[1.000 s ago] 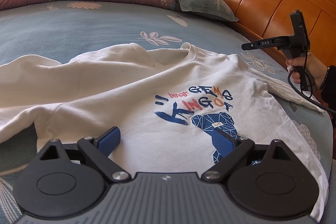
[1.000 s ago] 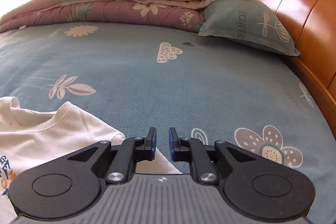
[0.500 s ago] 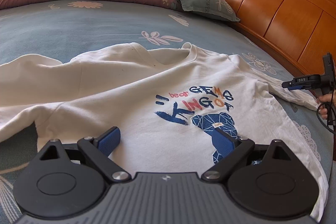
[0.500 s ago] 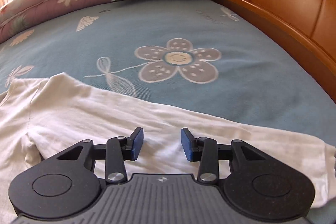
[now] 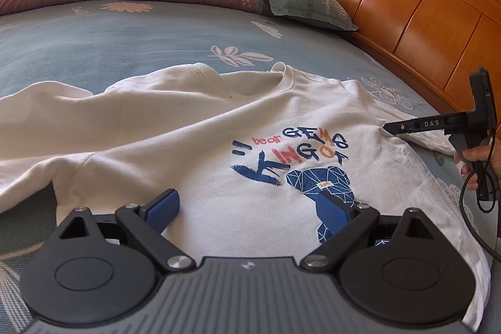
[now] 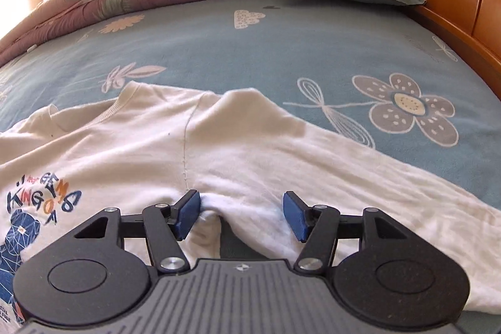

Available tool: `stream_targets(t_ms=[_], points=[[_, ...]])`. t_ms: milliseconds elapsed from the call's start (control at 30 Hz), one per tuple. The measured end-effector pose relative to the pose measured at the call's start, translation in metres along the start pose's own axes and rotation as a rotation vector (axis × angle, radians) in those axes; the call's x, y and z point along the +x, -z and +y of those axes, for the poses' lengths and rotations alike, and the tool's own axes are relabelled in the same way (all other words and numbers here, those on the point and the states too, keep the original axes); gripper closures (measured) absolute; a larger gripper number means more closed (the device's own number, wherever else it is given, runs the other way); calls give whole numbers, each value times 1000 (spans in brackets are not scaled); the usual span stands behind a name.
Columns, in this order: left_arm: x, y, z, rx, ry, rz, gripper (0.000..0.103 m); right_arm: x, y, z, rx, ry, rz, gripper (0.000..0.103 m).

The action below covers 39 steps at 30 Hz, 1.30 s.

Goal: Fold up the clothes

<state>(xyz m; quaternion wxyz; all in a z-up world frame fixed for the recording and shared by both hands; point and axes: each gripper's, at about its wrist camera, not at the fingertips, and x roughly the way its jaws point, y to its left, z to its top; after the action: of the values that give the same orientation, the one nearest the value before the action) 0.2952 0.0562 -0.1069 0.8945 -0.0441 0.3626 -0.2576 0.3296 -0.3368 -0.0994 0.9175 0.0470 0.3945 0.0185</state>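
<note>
Right claw (image 6: 241,213) just opening, its blue pads astride the T-shirt's (image 6: 250,152) armpit fold.

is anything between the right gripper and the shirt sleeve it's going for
Nothing visible does. The right gripper, its jaws just opened wider, sits right at the white t-shirt where the sleeve joins the body, bunched fabric already between the open pads and no other object on it.
</note>
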Motion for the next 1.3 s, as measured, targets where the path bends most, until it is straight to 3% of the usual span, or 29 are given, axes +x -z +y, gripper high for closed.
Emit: stream_targets(t_ms=[133, 200, 333, 500, 633, 767, 867, 1033, 1167, 1300], points=[[0, 0, 0, -2, -3, 0, 9, -31, 17, -31, 110, -26, -12, 32], [1, 0, -1, -2, -8, 1, 9, -56, 23, -56, 166, 11, -69, 28], [1, 0, -2, 1, -11, 0, 9, -83, 35, -129, 328, 202, -134, 25], [1, 1, -2, 5, -12, -2, 9, -73, 59, -206, 410, 420, -87, 25], [2, 1, -3, 13, -14, -5, 9, -70, 59, -241, 407, 481, -113, 25], [2, 1, -2, 11, -10, -5, 8, -64, 44, -247, 437, 529, -77, 24], [2, 1, -1, 6, -7, -5, 8, -71, 37, -223, 450, 491, -76, 23], [1, 1, -3, 7, -10, -2, 8, -87, 56, -168, 339, 326, -78, 16], [0, 0, -2, 1, -10, 1, 8, -97, 85, -186, 375, 308, -85, 16], [-1, -2, -3, -2, -19, 6, 8, -113, 75, -201, 489, 349, -73, 16]])
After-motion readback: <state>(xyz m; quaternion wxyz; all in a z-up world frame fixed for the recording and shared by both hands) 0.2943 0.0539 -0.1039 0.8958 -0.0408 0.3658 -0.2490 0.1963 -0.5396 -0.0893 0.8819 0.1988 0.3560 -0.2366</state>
